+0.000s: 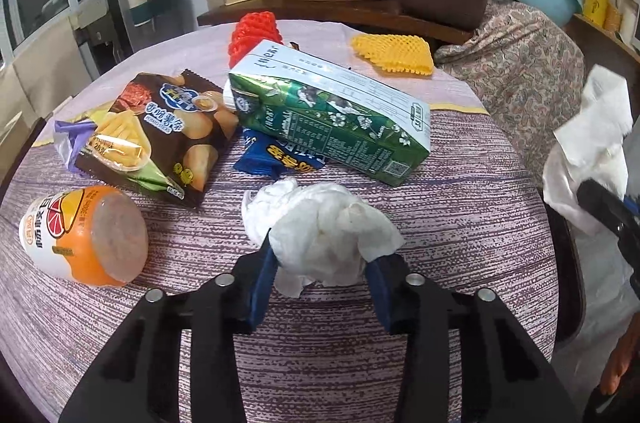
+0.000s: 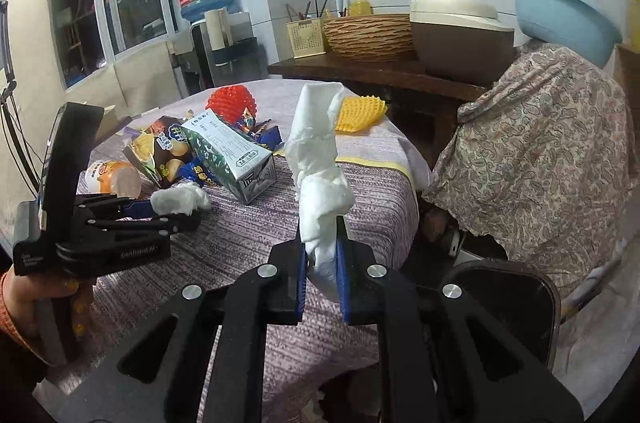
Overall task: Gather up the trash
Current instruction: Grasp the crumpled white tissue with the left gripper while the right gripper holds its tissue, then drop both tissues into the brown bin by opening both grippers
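We see the left gripper [image 1: 320, 265] clamped on a crumpled white tissue [image 1: 320, 223] that rests on the purple tablecloth [image 1: 460, 215], just in front of the green milk carton [image 1: 328, 115]. The right gripper [image 2: 322, 273] pinches a second tissue [image 2: 320, 159] tight (held up, clear of the cloth).

Crumpled paper tissue [image 1: 320, 227] (soft, matt)

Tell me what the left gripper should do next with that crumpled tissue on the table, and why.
Probably lift it straight up. The left gripper has its blue pads closed against both sides of the crumpled tissue, which still rests on the tablecloth. The right gripper already holds its own tissue strip up off the table, so lifting looks like the matching step.
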`<state>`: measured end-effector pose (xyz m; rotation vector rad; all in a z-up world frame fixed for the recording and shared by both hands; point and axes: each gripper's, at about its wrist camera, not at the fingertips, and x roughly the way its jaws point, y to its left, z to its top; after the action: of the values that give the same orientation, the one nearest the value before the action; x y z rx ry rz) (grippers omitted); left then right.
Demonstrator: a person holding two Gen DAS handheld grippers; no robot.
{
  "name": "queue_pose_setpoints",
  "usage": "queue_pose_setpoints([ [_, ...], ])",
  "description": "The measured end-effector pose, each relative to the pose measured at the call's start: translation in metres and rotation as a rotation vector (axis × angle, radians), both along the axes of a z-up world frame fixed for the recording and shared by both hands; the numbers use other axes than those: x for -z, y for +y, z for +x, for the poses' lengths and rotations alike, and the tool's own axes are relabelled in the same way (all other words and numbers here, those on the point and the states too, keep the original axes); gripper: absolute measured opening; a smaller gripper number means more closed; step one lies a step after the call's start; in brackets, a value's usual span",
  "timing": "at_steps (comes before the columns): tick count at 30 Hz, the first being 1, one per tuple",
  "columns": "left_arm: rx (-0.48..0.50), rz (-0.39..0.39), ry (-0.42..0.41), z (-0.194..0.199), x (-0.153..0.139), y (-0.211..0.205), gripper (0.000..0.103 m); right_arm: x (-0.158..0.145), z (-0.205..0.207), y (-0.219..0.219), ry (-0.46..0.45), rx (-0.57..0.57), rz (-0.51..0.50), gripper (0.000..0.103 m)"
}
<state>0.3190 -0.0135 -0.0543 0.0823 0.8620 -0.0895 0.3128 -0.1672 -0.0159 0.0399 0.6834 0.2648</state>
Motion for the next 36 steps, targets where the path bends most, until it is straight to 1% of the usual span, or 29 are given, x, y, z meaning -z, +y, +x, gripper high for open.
queue_pose_setpoints([
  [2,-0.007,-0.023,-0.01,-0.004,-0.002,0.004,0.036,0.002,-0.006,-0.002,0.002,0.007,0.016,0.013],
  [6,-0.014,-0.08,-0.033,-0.018,-0.009,0.012,0.034,0.006,-0.018,-0.004,0.0,0.013,0.042,0.013],
  [10,-0.002,-0.151,-0.073,-0.044,-0.019,0.014,0.034,0.01,-0.032,-0.009,-0.01,0.031,0.059,0.013],
  [14,0.036,-0.195,-0.129,-0.065,-0.031,0.001,0.034,0.008,-0.048,-0.022,-0.03,0.076,0.057,0.013],
  [18,0.146,-0.232,-0.145,-0.08,-0.038,-0.036,0.034,0.01,-0.063,-0.05,-0.02,0.149,0.055,0.013],
  [21,0.248,-0.243,-0.153,-0.09,-0.041,-0.072,0.034,0.018,-0.075,-0.078,0.001,0.22,0.05,0.013],
  [22,0.296,-0.249,-0.152,-0.094,-0.042,-0.089,0.034,0.021,-0.077,-0.085,0.01,0.24,0.047,0.013],
  [27,0.45,-0.251,-0.124,-0.106,-0.03,-0.147,0.034,0.055,-0.088,-0.127,0.102,0.351,0.049,0.013],
  [30,0.511,-0.243,-0.093,-0.109,-0.017,-0.173,0.034,0.078,-0.092,-0.143,0.153,0.396,0.057,0.014],
  [32,0.53,-0.233,-0.079,-0.11,-0.009,-0.184,0.034,0.093,-0.092,-0.152,0.189,0.421,0.061,0.015],
  [33,0.537,-0.228,-0.065,-0.109,-0.003,-0.19,0.034,0.1,-0.093,-0.156,0.203,0.434,0.064,0.02],
  [35,0.546,-0.222,-0.037,-0.107,0.006,-0.196,0.034,0.112,-0.093,-0.164,0.239,0.458,0.064,0.043],
  [36,0.547,-0.22,-0.027,-0.106,0.01,-0.197,0.034,0.118,-0.094,-0.168,0.253,0.47,0.066,0.065],
])
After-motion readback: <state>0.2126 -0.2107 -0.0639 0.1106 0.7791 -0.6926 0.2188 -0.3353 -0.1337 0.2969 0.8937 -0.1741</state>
